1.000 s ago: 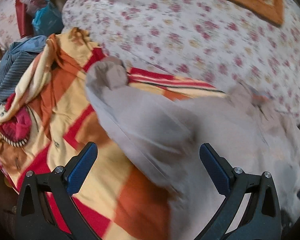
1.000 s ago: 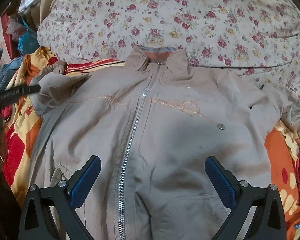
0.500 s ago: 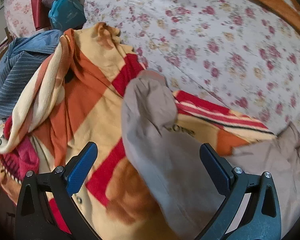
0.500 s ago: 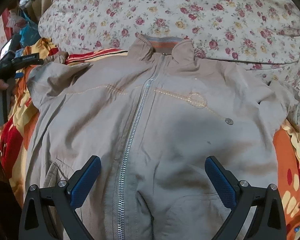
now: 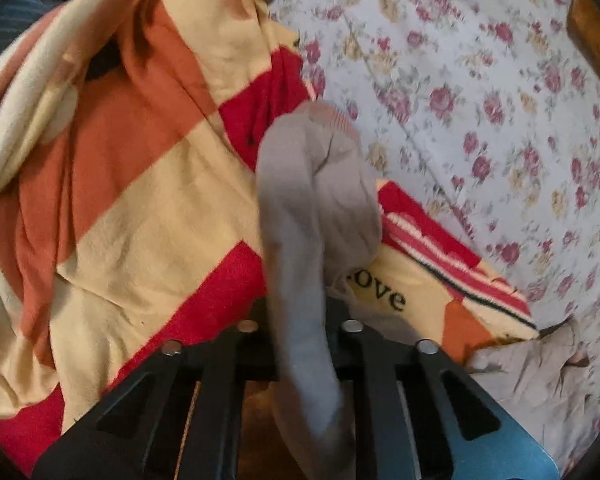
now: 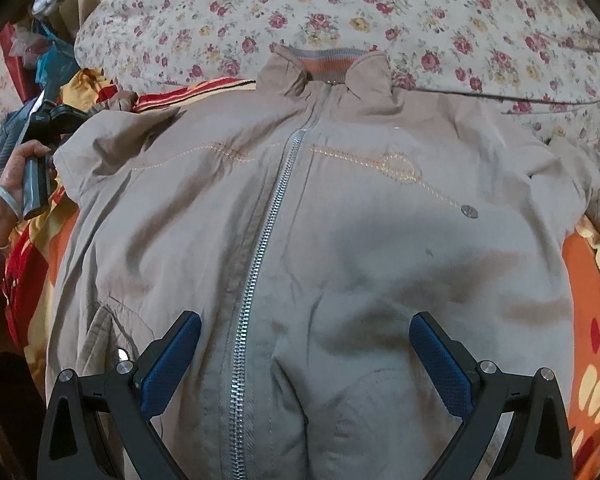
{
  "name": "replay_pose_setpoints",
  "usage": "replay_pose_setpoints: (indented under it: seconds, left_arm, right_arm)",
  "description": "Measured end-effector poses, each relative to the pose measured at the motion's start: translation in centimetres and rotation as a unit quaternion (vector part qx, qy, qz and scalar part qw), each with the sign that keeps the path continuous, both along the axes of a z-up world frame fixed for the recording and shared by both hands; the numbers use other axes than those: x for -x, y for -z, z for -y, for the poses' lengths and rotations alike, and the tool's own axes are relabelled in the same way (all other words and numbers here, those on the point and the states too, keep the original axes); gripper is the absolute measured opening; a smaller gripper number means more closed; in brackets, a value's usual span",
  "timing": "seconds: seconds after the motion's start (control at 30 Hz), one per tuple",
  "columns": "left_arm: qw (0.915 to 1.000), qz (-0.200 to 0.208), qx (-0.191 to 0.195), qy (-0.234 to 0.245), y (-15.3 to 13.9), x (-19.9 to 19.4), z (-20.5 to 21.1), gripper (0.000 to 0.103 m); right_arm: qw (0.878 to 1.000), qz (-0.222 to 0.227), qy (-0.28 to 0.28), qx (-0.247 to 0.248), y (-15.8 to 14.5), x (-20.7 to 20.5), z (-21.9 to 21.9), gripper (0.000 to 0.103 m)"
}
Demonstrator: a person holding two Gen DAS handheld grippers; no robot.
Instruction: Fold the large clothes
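A beige zip-up jacket lies front up on the bed, zipper closed, collar at the far side. My right gripper is open and hovers above its lower front, touching nothing. My left gripper is shut on the jacket's left sleeve, which runs between the jaws, with the ribbed cuff sticking out ahead. In the right wrist view the left gripper sits at the jacket's left shoulder, held by a hand.
An orange, red and cream blanket lies under and left of the jacket. A floral quilt covers the far side of the bed. Blue striped clothing and bags are piled at the far left.
My left gripper moved forward along the sleeve and closed on it near the cuff. The right gripper stayed open and shifted little over the jacket front.
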State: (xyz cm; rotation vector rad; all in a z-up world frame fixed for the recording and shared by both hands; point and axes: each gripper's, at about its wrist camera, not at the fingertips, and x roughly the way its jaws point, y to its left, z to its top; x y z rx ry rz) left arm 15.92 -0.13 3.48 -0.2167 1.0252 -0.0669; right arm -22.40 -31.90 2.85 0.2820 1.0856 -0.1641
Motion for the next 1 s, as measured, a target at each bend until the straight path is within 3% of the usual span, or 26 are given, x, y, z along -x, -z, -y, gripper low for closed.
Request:
replay_pose_setpoints:
  seconds: [0.07,0.27,0.4,0.5,0.6,0.7,0.77,0.83,0.93,1.0]
  left_arm:
    - [0.9997,0.019,0.015,0.008,-1.3,0.9,0.4,0.003]
    - [0.9911,0.081,0.044,0.096,-6.5,5.4,4.4,0.003]
    - [0.9735,0.121,0.061,0.184,-9.9,10.2,8.8,0.003]
    - [0.953,0.135,0.062,0.264,-11.0,14.9,12.9,0.003]
    - [0.929,0.133,0.056,0.341,-10.0,20.0,16.7,0.003]
    - [0.9031,0.097,0.042,0.416,-7.0,24.8,20.2,0.003]
    - [0.8889,0.081,-0.005,0.451,-4.2,27.8,22.4,0.007]
    - [0.8802,0.072,-0.047,0.467,-2.4,29.4,23.4,0.008]
    - [0.8751,0.076,-0.06,0.474,-1.9,30.8,23.1,0.014]
    - [0.8784,0.071,-0.032,0.471,-2.6,30.6,21.6,0.04]
  right_arm:
    - [1.0,0.002,0.001,-0.002,0.0,0.1,0.1,0.103]
    - [1.0,0.009,0.003,-0.003,-0.4,0.3,0.1,0.103]
    - [1.0,0.019,0.008,0.0,-1.4,1.1,0.2,0.103]
    - [0.999,0.029,0.018,0.001,-2.3,1.8,0.8,0.103]
    - [0.999,0.037,0.036,0.001,-3.0,2.5,1.8,0.103]
    - [0.997,0.04,0.062,-0.006,-3.3,3.2,3.1,0.103]
    - [0.996,0.04,0.079,-0.016,-3.3,3.5,4.1,0.103]
    - [0.995,0.041,0.088,-0.021,-3.4,3.7,4.5,0.103]
    - [0.995,0.043,0.088,-0.022,-3.5,3.5,5.1,0.103]
    - [0.995,0.046,0.084,-0.023,-3.6,2.9,5.5,0.103]
